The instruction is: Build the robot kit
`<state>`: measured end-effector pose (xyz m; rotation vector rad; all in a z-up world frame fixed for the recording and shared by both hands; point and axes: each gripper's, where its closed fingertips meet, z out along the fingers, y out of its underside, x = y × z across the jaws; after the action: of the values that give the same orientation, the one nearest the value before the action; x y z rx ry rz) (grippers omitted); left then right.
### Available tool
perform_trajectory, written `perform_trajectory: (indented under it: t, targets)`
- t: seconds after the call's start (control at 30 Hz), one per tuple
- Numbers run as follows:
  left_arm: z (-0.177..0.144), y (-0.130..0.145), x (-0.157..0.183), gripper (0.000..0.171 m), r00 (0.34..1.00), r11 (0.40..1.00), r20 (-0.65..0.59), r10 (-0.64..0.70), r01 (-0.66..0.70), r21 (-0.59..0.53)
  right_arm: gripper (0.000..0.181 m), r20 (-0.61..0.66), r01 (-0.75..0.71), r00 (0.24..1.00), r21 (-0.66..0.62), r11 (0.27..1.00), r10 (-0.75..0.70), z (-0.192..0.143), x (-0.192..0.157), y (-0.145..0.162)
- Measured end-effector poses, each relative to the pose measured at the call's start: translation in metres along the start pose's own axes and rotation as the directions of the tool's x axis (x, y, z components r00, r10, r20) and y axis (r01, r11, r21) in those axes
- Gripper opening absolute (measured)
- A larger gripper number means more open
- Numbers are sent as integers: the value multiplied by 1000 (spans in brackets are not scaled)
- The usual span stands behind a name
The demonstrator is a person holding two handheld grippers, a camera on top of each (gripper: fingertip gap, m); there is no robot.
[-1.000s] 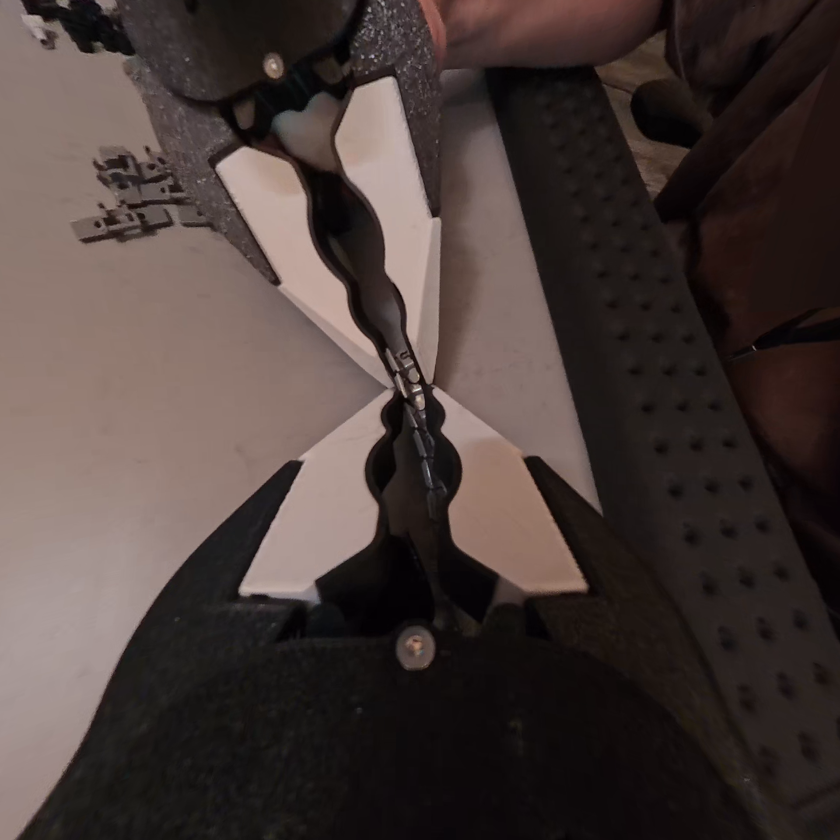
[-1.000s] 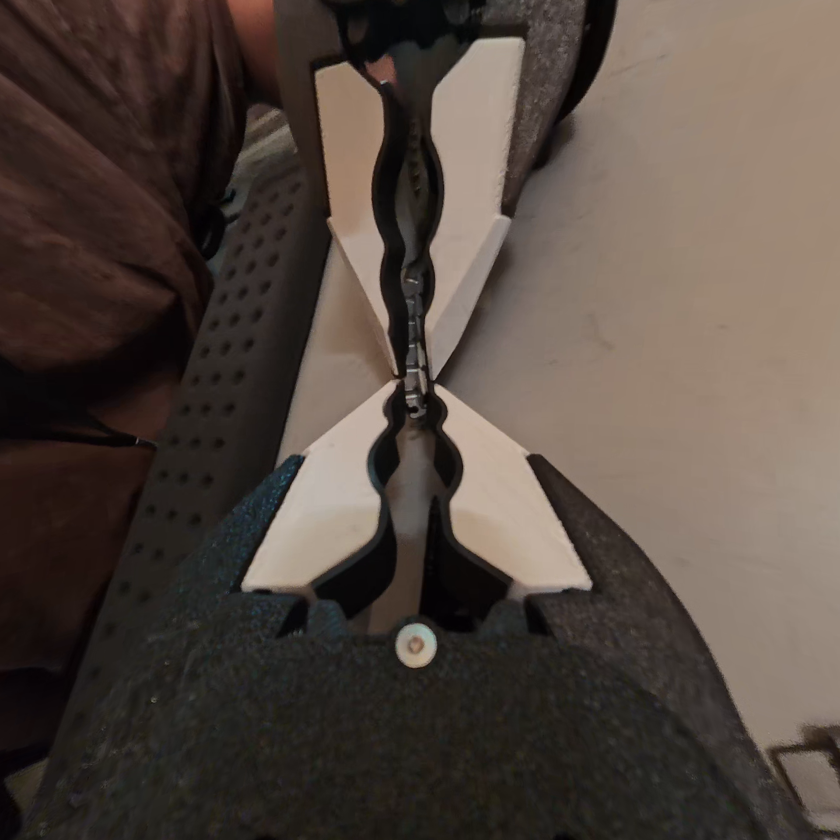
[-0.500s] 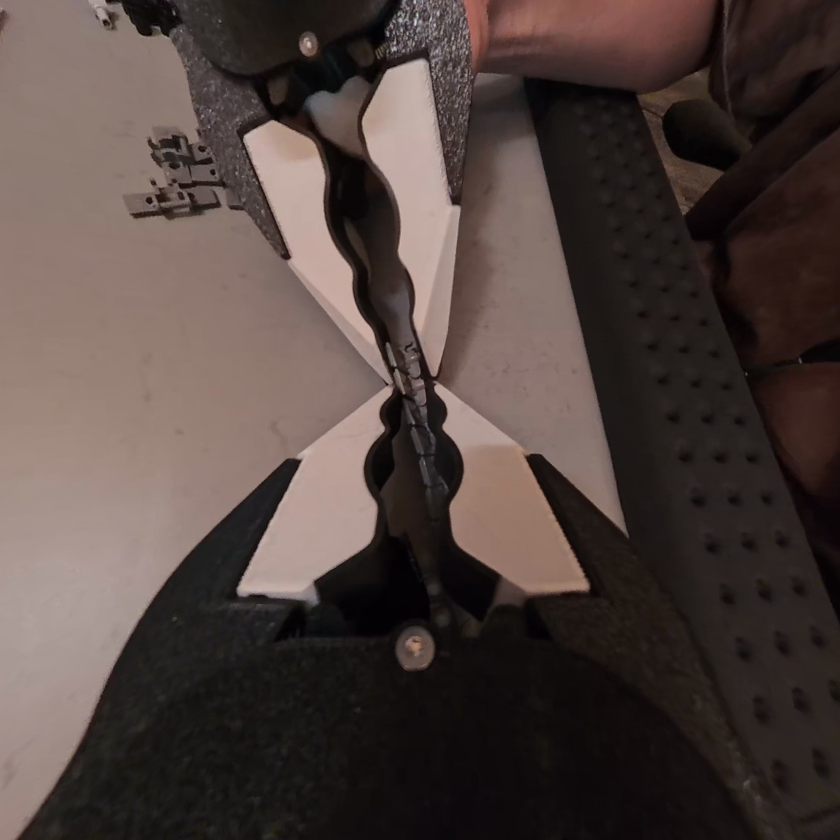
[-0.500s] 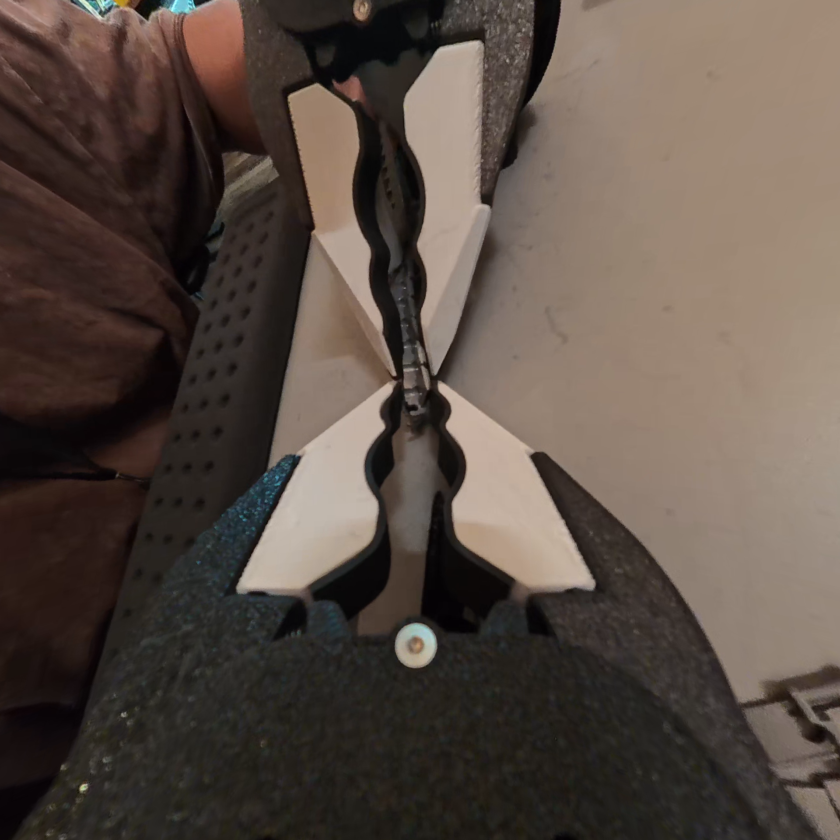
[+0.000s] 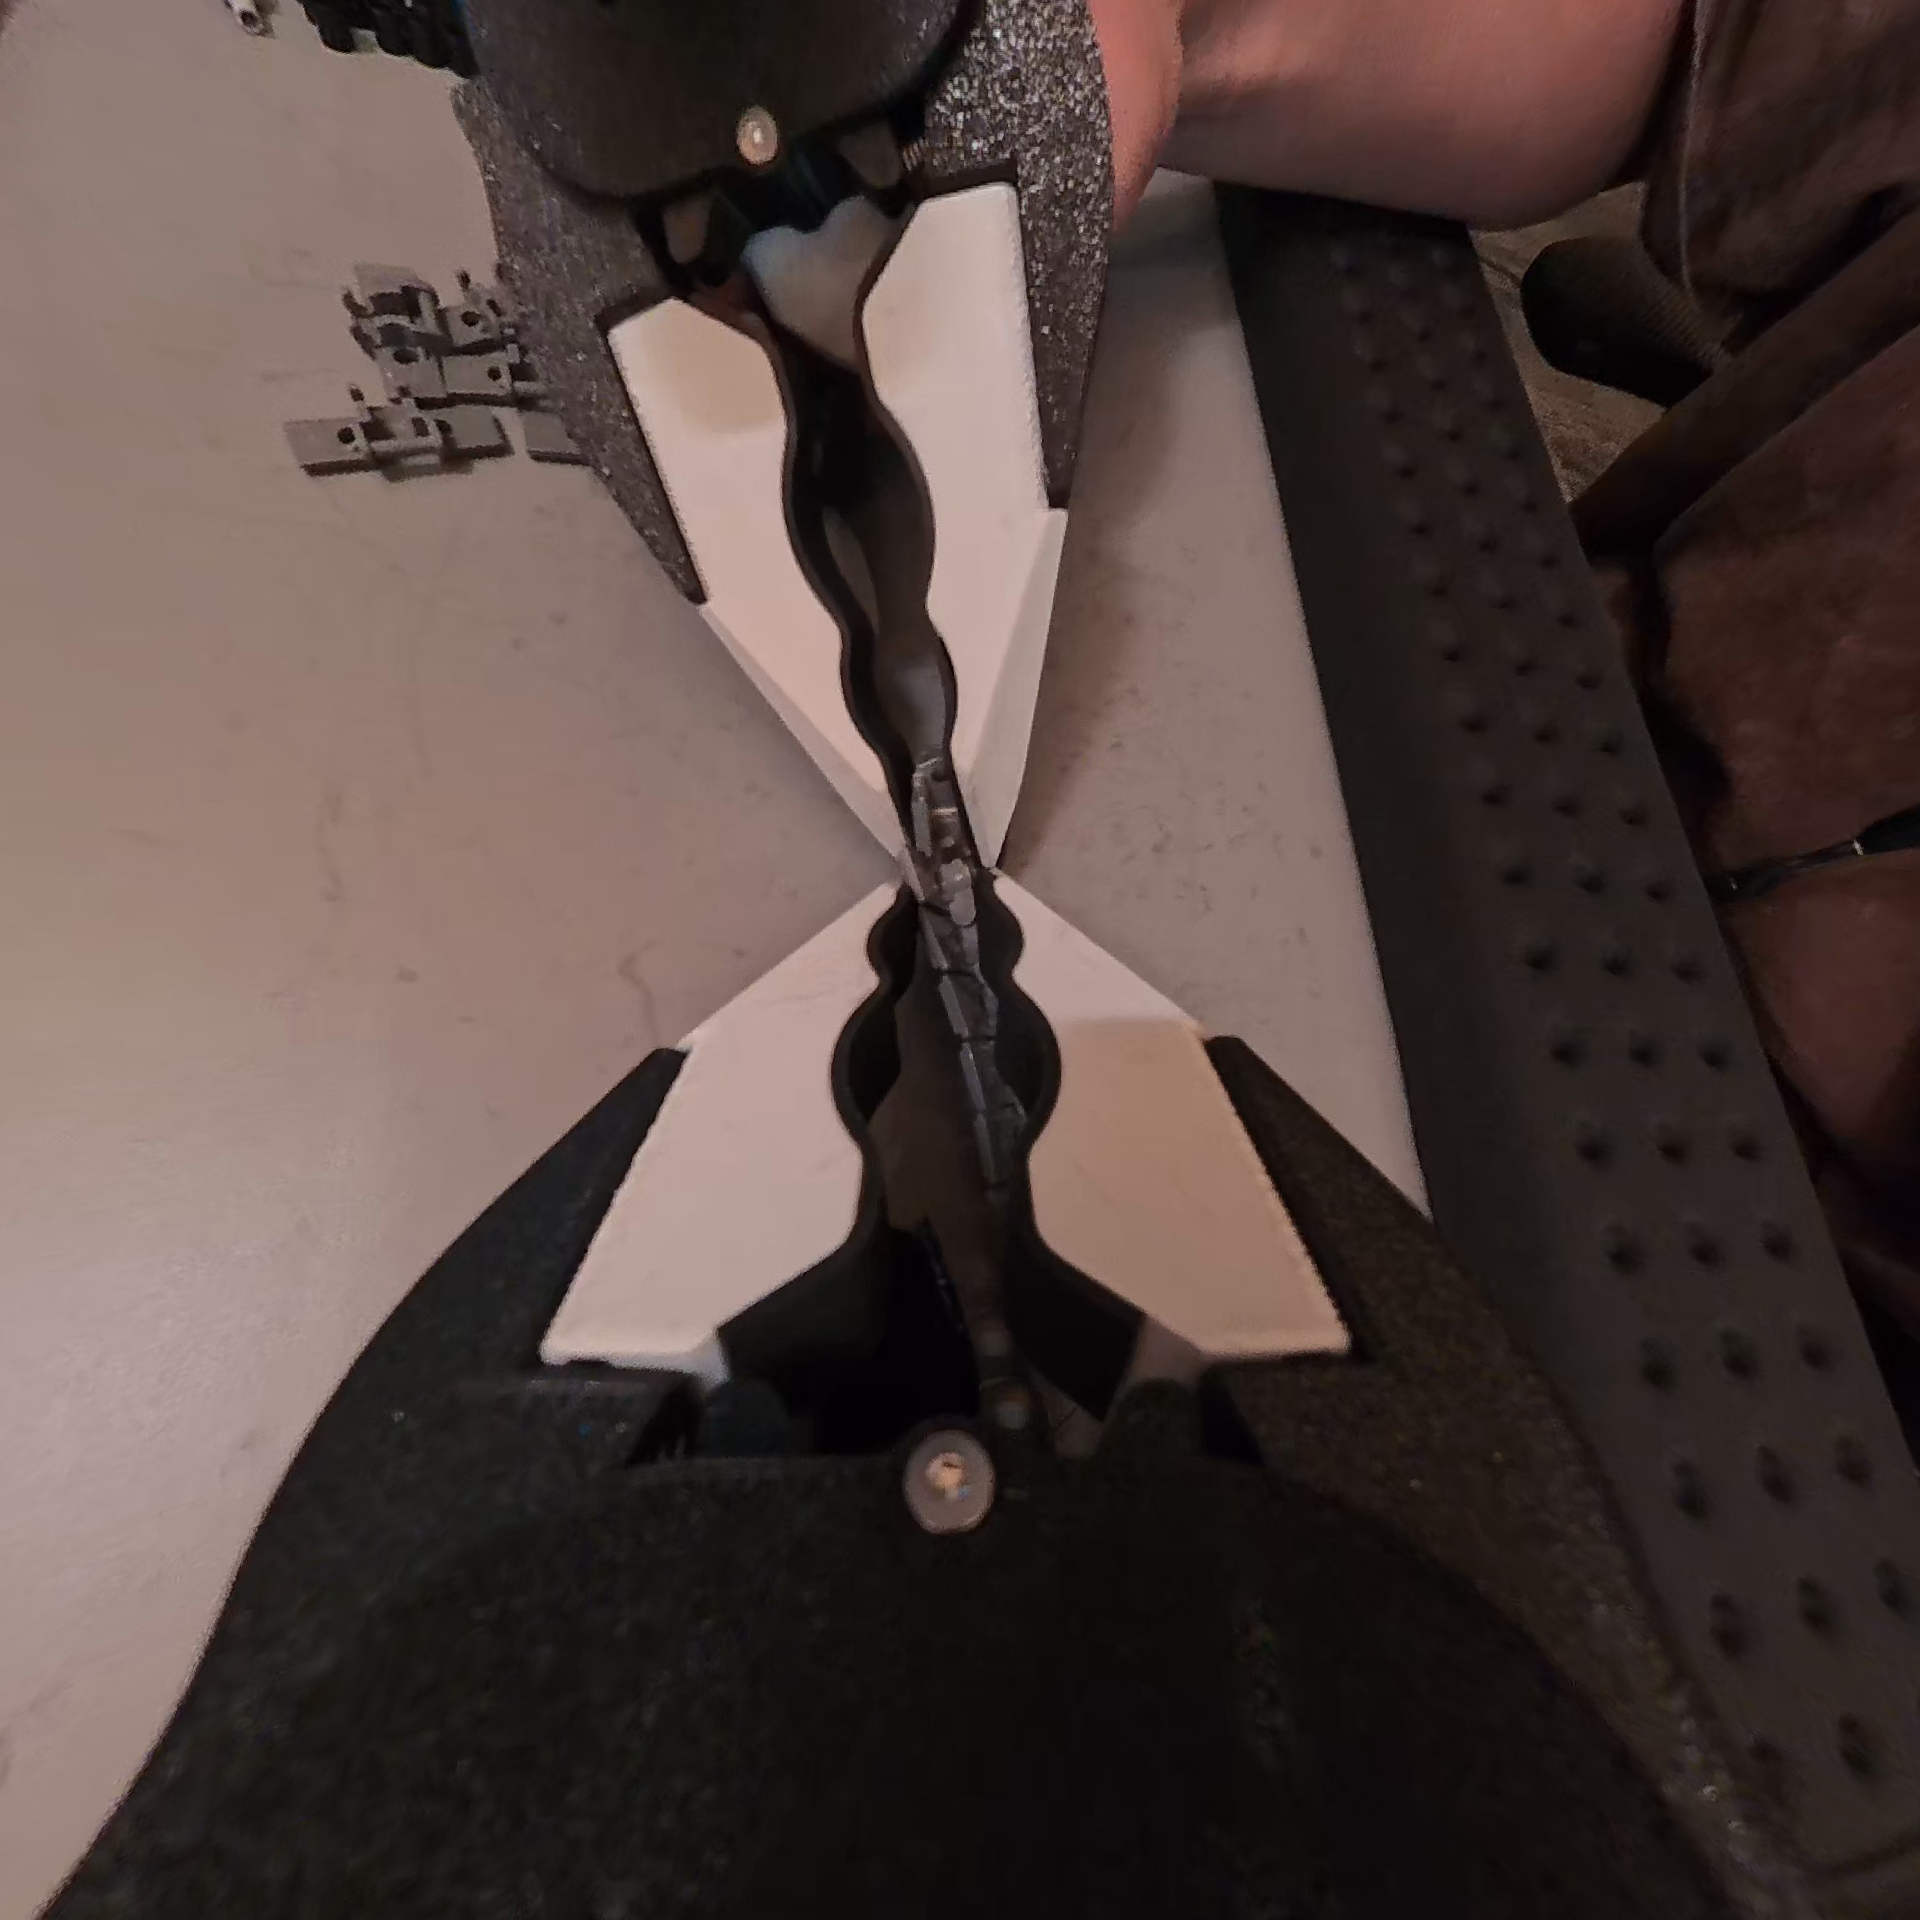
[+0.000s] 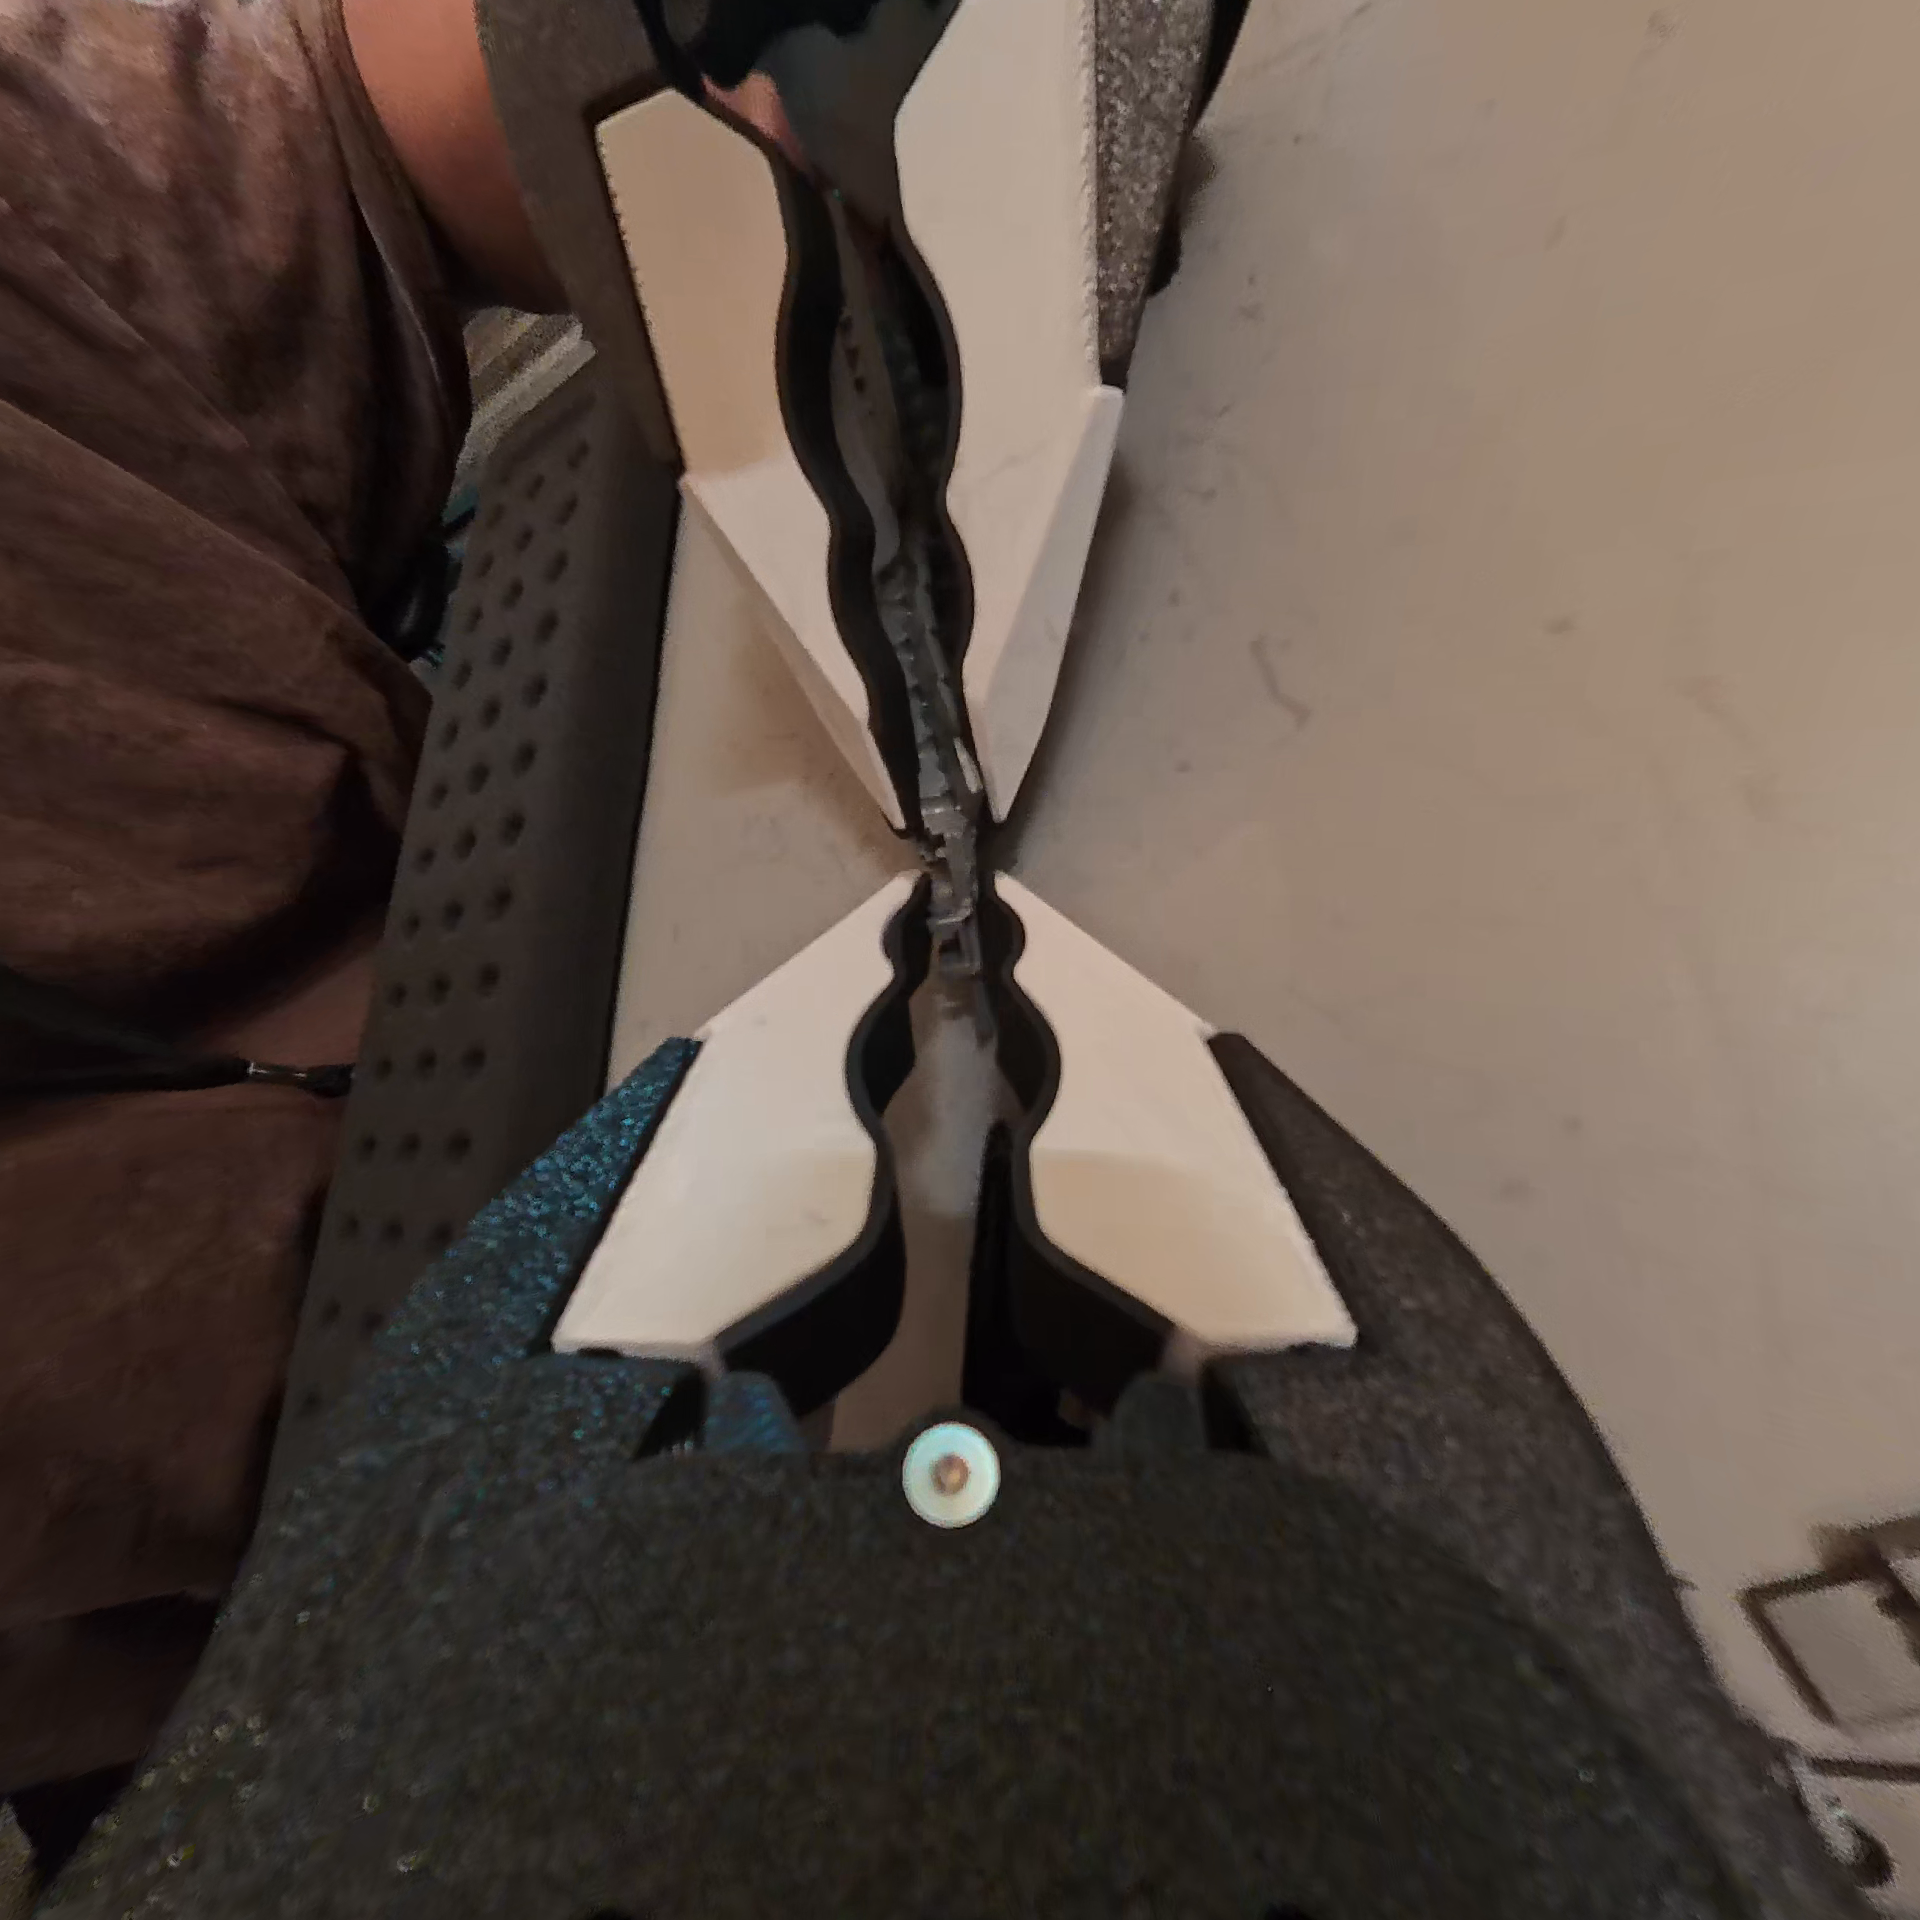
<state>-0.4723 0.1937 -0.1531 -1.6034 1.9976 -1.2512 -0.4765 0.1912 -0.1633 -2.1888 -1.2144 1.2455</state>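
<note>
A thin dark grey strip of small linked metal pieces (image 5: 964, 997) runs between my two grippers, which meet tip to tip just above the pale table (image 5: 312, 935). My left gripper (image 5: 951, 896) is shut on one end of the strip, which trails back between its white fingers. My right gripper (image 5: 948, 854) faces it from the top of the left wrist view, shut on the other end. In the right wrist view, my right gripper (image 6: 953, 883) holds the strip (image 6: 935, 727), and the left gripper (image 6: 948, 821) comes in from above.
A small pile of loose grey metal pieces (image 5: 416, 390) lies on the table beyond the right gripper; blurred pieces (image 6: 1849, 1631) show at the lower right. A black dimpled strip (image 5: 1558, 935) borders the table edge. A person in brown clothing (image 6: 156, 520) sits just past it. The tips of both grippers are at nearly the same place.
Both grippers stay shut on the strip, tip to tip. They have shifted together a little over the table, so the pile of grey pieces has slid in both views.
</note>
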Motion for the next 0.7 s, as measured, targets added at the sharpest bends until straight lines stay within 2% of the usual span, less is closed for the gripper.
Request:
perform_trajectory:
  t: [0.23, 0.37, 0.53, 0.7]
  targets:
    - [0, 0, 1, 10, 1000, 1000, -14, -10, 10, -1, 13, -3, 13, 1000, -10, 1000, -13, -2, 2, 1]
    - [0, 0, 1, 10, 1000, 1000, -21, -18, 18, -2, 20, -60, 26, 998, -9, 1000, -27, -13, 6, 3]
    - [1, 0, 1, 10, 999, 1000, -25, -22, 22, -3, 18, -195, 80, 977, -41, 996, -87, -29, 13, 7]
    - [1, 0, 1, 10, 999, 1000, -27, -26, 26, -3, 20, -248, 81, 963, -105, 991, -105, -23, 19, 11]
